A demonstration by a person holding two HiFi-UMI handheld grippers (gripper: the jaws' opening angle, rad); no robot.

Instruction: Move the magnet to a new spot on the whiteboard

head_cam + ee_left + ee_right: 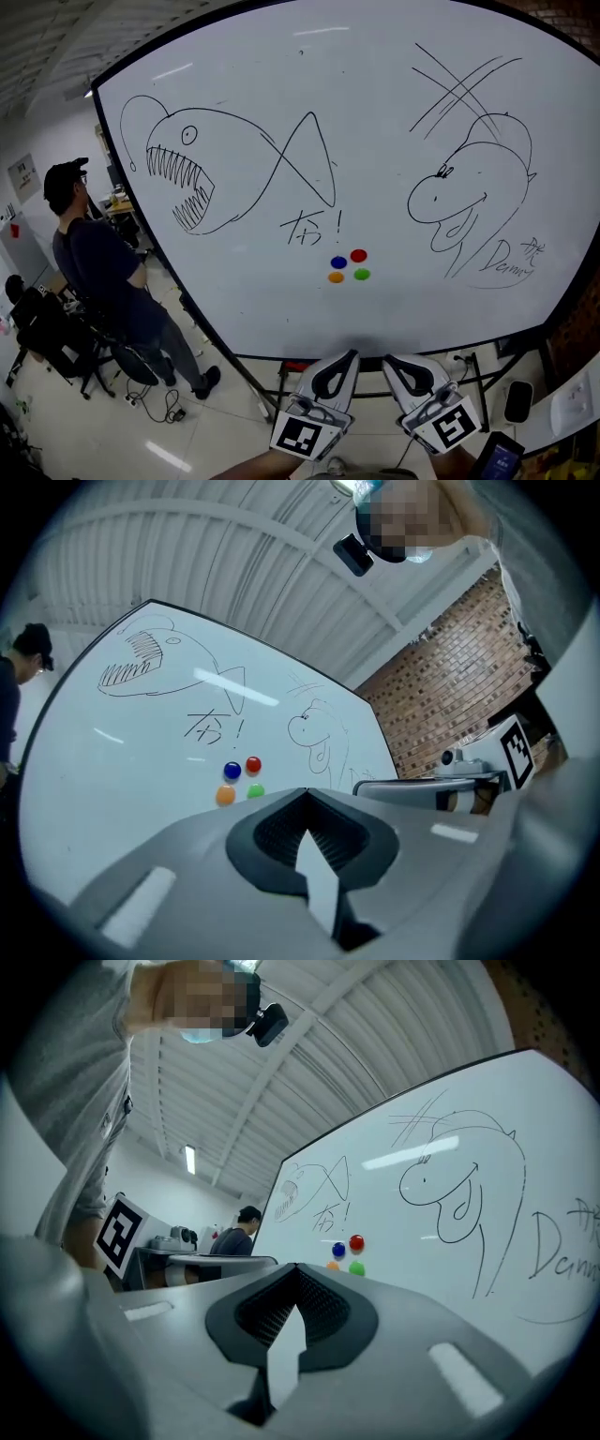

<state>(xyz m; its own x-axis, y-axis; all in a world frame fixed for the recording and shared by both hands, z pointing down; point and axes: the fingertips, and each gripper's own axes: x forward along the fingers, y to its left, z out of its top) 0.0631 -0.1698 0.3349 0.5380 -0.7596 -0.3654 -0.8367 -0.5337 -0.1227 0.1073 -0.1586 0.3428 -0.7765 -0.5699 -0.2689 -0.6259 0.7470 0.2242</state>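
Observation:
Four round magnets cluster low on the whiteboard [281, 300]: blue [338, 262], red [358, 255], orange [336, 277] and green [362, 274]. The same blue [232, 772], red [253, 764], orange [225, 796] and green [255, 790] magnets show in the left gripper view, and red [356, 1242] and green [356, 1267] show in the right gripper view. My left gripper [350, 355] and right gripper [386, 360] sit side by side below the board's lower edge, well short of the magnets. Both point up at the board. Each has its jaws shut with nothing between them.
A person in a cap and dark clothes [94, 272] stands at the board's left edge, beside a dark chair [56, 337] and floor cables [155, 403]. The board's stand legs [281, 384] are just ahead of my grippers. A brick wall [441, 696] lies to the right.

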